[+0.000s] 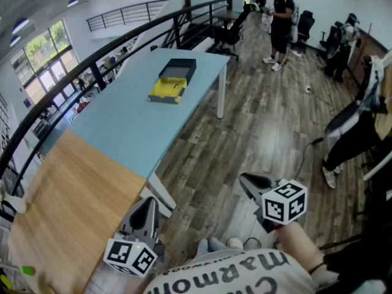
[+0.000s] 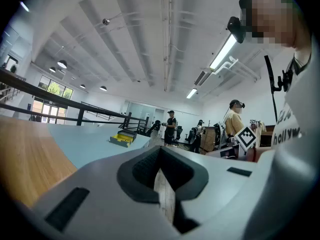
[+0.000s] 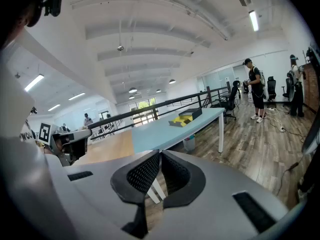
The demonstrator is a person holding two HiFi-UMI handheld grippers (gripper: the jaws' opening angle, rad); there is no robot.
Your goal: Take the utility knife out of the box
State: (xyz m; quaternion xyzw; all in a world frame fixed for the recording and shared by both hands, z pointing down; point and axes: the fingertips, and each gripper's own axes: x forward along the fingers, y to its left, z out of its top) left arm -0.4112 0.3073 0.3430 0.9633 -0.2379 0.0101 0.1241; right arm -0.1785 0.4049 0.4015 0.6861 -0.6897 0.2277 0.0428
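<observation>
Step in hand, by judgement: approach only; nothing gripped, box not yet reached, knife not out.

Left hand-held gripper (image 1: 149, 202) low at the bottom left of the head view, just off the near corner of the wood tabletop (image 1: 67, 195); jaws closed pad to pad, nothing between them, only floor and tabletop beyond. Pointing about level along the tabletops toward the box (image 1: 172, 80).

Box lying on the blue tabletop (image 1: 131, 130) toward its far end, past the wood one; open, dark lid part at the far side, yellow part nearer. Knife itself too small to make out from here; probably in the yellow part, not confirmed.

Right hand-held gripper (image 1: 248, 180) at bottom right of centre, over bare wood floor (image 1: 245, 121), off the tabletop's side; jaws also together, empty; tipped a little downward.

Box well apart from both hand-held grippers: far ahead of the left one, ahead and to the left of the right one; small and distant in both gripper views, above the jaws.

Next move calls for: walking up along the tabletops to bring the box within reach; opening one pair of jaws before coming down; locating the knife once close; likely steadying the box with the other.
</observation>
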